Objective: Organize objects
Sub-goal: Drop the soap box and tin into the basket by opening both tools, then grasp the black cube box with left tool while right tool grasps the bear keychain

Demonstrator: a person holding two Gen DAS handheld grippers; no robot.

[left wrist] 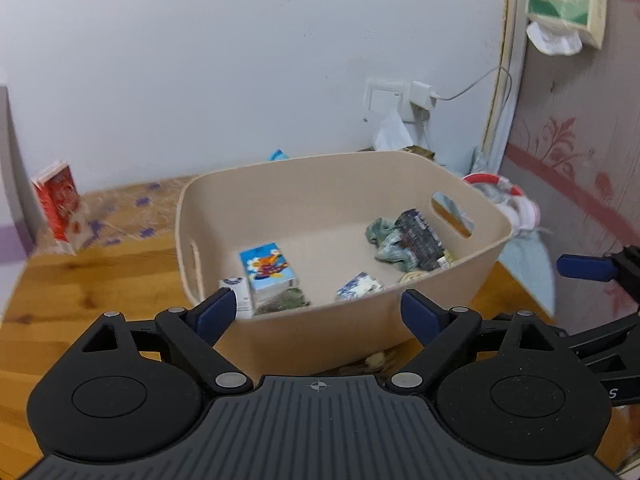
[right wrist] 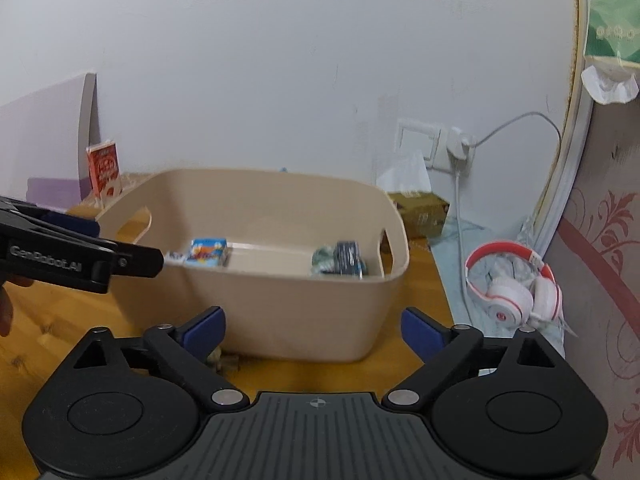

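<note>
Two grippers: both spread wide, both empty; you hold nothing.
Left gripper (left wrist: 316, 314): jaws apart, pointed at the near wall of the beige bin (left wrist: 320, 328), looking down over its rim.
Right gripper (right wrist: 314, 330): jaws apart, lower, facing the bin (right wrist: 304, 320) side wall; the bin sits just ahead, slightly left of centre.
Nearer hand: your left sits higher and closer to the bin opening; your right is closer to the headphones.
Loose item, my read: something small and pale lies on the table at the bin's near foot (right wrist: 226, 360), just beyond the right gripper's left finger; too blurred to name.
Bin contents, counted: one blue cartoon box (left wrist: 268, 270), one white box (left wrist: 240, 292) touching it, one blue-white packet (left wrist: 360, 286), one dark packet (left wrist: 420, 238) on crumpled greenish wrap.
Long axis: cartoon box runs front-to-back, away from you.
Outside bin: one red carton (left wrist: 60, 204) upright far left by the wall; one pair of red-white headphones (right wrist: 516, 284) right of the bin; one brown box (right wrist: 420, 212) behind.
Wooden table (left wrist: 80, 280): carries it all.
</note>
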